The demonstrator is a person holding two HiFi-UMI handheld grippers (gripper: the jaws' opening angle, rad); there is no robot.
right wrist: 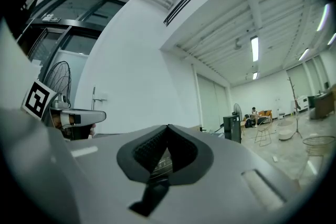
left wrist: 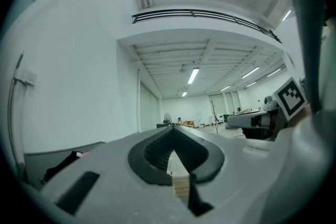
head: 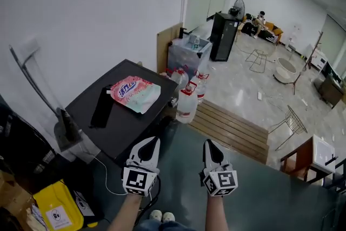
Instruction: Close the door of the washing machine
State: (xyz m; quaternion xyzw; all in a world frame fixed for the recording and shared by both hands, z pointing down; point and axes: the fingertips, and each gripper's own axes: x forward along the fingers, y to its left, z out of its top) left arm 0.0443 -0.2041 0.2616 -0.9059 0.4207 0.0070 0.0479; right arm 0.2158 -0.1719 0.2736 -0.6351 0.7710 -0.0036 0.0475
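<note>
No washing machine door shows in any view. Both grippers are held side by side over the dark floor, pointing away from me. In the head view my left gripper (head: 153, 141) is shut with nothing in it, its tip near the corner of a black-topped cabinet (head: 86, 103). My right gripper (head: 208, 143) is shut and empty too. In the left gripper view the left gripper (left wrist: 172, 129) has its pads meeting at the tips, against a white wall and ceiling. The right gripper view shows the right gripper (right wrist: 168, 127) closed the same way, facing the open hall.
A pink and green pouch (head: 135, 93) and a flat black object (head: 101, 107) lie on the cabinet. Clear jugs (head: 187, 105) stand beyond it beside a wooden platform (head: 232, 130). A yellow container (head: 57, 208) sits at lower left, a wooden stool (head: 308, 159) at right.
</note>
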